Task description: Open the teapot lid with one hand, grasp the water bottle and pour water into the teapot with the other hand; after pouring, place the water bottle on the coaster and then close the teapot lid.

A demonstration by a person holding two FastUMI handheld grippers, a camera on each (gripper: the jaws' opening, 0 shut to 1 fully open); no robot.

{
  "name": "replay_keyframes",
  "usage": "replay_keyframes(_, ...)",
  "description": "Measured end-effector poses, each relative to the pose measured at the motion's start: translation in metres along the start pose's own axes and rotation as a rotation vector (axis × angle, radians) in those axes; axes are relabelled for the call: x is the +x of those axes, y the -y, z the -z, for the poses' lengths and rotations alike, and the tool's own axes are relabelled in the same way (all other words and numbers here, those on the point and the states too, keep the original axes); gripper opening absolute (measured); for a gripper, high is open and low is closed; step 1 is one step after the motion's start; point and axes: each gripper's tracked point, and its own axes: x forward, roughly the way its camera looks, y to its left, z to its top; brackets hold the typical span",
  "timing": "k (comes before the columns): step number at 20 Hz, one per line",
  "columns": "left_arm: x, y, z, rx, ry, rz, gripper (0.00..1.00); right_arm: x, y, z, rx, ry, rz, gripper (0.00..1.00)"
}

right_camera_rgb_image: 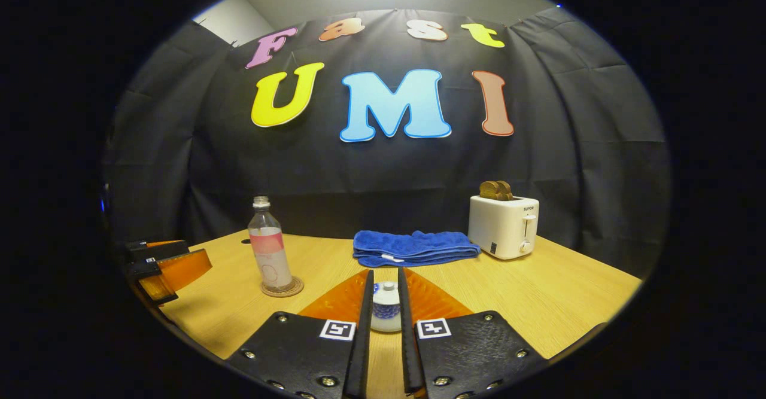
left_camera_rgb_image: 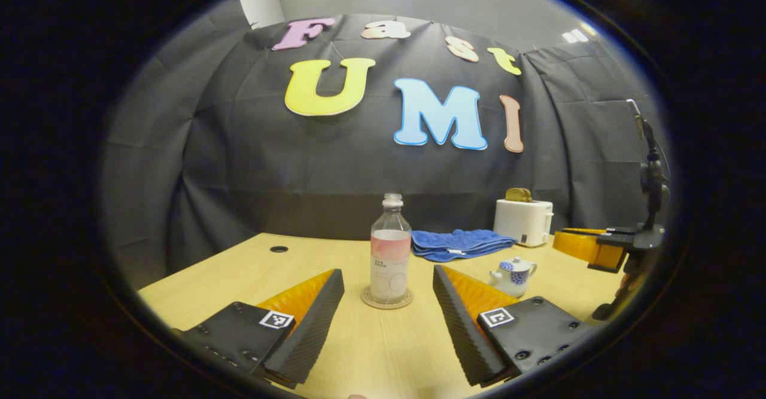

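Note:
A clear water bottle (left_camera_rgb_image: 390,261) with a pink label and no cap stands upright on a round coaster (left_camera_rgb_image: 368,301). It is just ahead of my left gripper (left_camera_rgb_image: 388,271), which is open wide with nothing between its fingers. The small white-and-blue teapot (left_camera_rgb_image: 513,276) sits to the right with its lid on. My right gripper (left_camera_rgb_image: 574,243) hovers beyond it, apart from it. In the right gripper view the right gripper (right_camera_rgb_image: 385,272) leaves a narrow gap through which the teapot (right_camera_rgb_image: 386,312) shows. The bottle (right_camera_rgb_image: 269,255), its coaster (right_camera_rgb_image: 296,288) and the left gripper (right_camera_rgb_image: 161,267) lie to the left.
A folded blue towel (right_camera_rgb_image: 413,248) and a white toaster (right_camera_rgb_image: 502,225) holding toast stand at the back of the wooden table (right_camera_rgb_image: 568,303). A dark stand (left_camera_rgb_image: 649,177) rises at the table's right edge. A cable hole (left_camera_rgb_image: 278,249) sits at the back left.

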Motion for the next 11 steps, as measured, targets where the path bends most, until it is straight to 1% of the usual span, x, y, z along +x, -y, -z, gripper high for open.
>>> replay_keyframes(5, -0.016, 0.016, 0.008, -0.001, -0.004, 0.0, 1.0, -0.019, -0.017, 0.013, 0.012, -0.006, -0.011, 0.23)
replay_keyframes(11, -0.024, 0.02, 0.022, -0.01, 0.002, -0.042, 1.0, -0.026, -0.023, 0.03, 0.006, -0.012, 0.01, 0.23)
